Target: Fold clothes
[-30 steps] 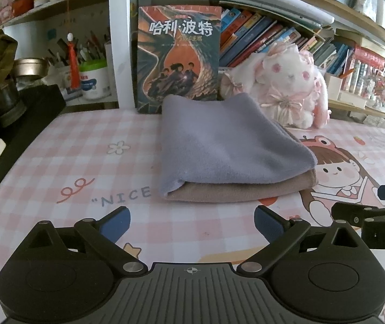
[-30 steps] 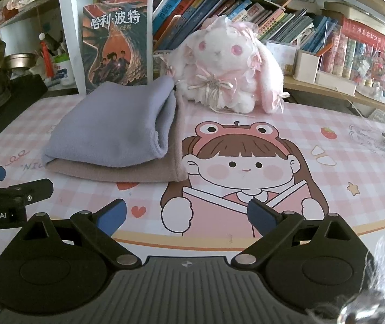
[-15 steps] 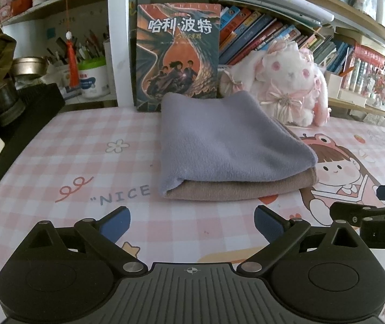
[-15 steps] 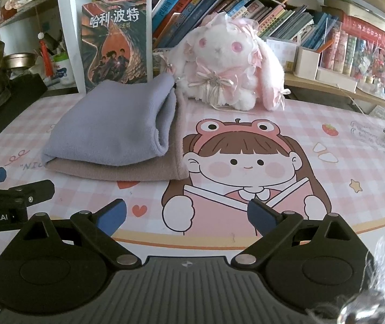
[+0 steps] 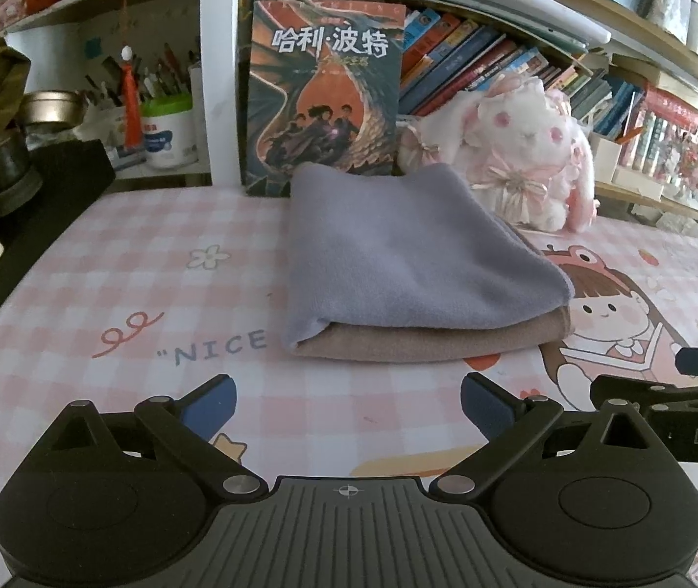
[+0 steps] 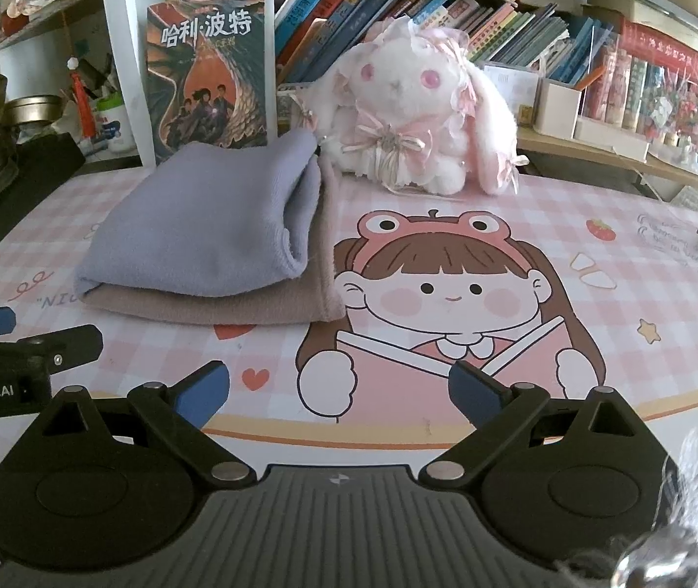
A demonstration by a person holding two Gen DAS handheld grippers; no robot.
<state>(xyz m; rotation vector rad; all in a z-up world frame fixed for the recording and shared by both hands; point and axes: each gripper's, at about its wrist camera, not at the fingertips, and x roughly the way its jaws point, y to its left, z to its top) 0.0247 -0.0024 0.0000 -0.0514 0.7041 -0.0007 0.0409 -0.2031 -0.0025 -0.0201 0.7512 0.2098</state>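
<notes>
Two folded cloths sit stacked on a pink checked desk mat [image 5: 143, 264], and both grippers hang back from them with nothing in their grasp.

The mat, a smooth printed sheet bearing a cartoon girl in a frog hat [image 6: 442, 289] and the word "NICE", fills the desk and is the largest thing in view. At twelve o'clock behind it a bookshelf [image 6: 446, 5] holds slanted rows of books, with an upright paperback [image 5: 322, 93] propped at its foot and a fluffy white and pink plush rabbit [image 6: 412, 108] at about one o'clock from the pile in the left wrist view.

The pile itself lies at twelve o'clock from the left gripper [image 5: 349, 404]: a lavender cloth [image 5: 407, 255], soft and fleecy, folded into a rounded rectangle, resting directly on a tan cloth [image 5: 427, 343] of similar nap whose edge shows beneath. From the right gripper [image 6: 339, 392] the stack lies at about eleven o'clock.

Both grippers stand spread wide, blue pads [image 6: 204, 389] apart, just short of the stack and not touching it. Judging by the neat stack, the folding looks essentially complete; no unfolded garment is visible, though the views cover only part of the desk.
</notes>
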